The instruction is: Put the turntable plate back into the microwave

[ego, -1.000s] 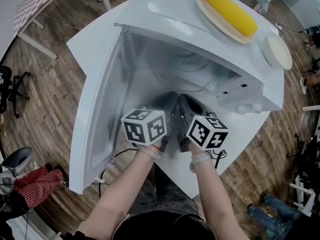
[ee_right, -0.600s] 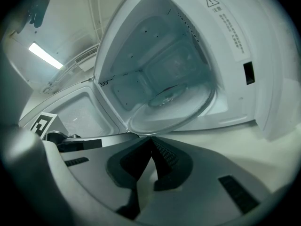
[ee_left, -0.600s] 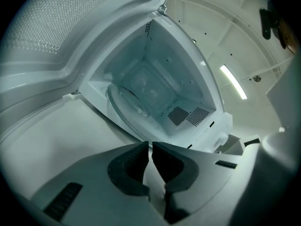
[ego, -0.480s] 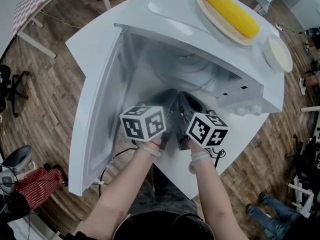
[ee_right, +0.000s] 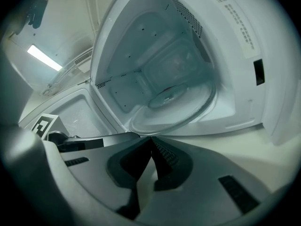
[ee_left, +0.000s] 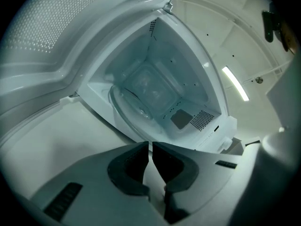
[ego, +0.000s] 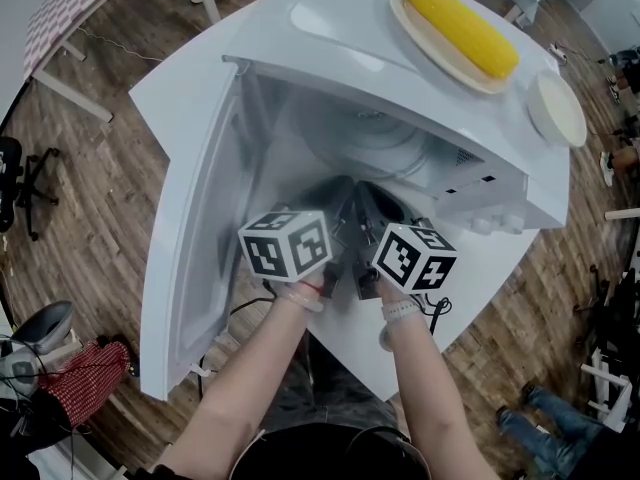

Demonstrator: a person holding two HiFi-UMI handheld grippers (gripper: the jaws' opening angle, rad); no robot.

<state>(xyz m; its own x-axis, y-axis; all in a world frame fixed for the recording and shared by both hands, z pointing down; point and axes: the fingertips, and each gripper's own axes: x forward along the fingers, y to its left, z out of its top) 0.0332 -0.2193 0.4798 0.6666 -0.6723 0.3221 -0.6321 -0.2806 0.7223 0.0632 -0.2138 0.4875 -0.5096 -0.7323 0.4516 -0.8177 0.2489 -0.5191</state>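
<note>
Wood-plank floor; white table. Glossy white microwave, door swung open. Left gripper: dark jaws nearly together, empty. Round clear-glass turntable plate inside the cavity, near rim pinched by right gripper. Yellow corn on top.

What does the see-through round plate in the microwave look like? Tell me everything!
The turntable plate is a round, clear disc, glass by its look, with a raised rim. It lies about flat, low inside the open white microwave, its near edge at the front of the opening. The shut jaw tips of the right gripper sit right at that edge; whether they pinch it I cannot tell.
</note>
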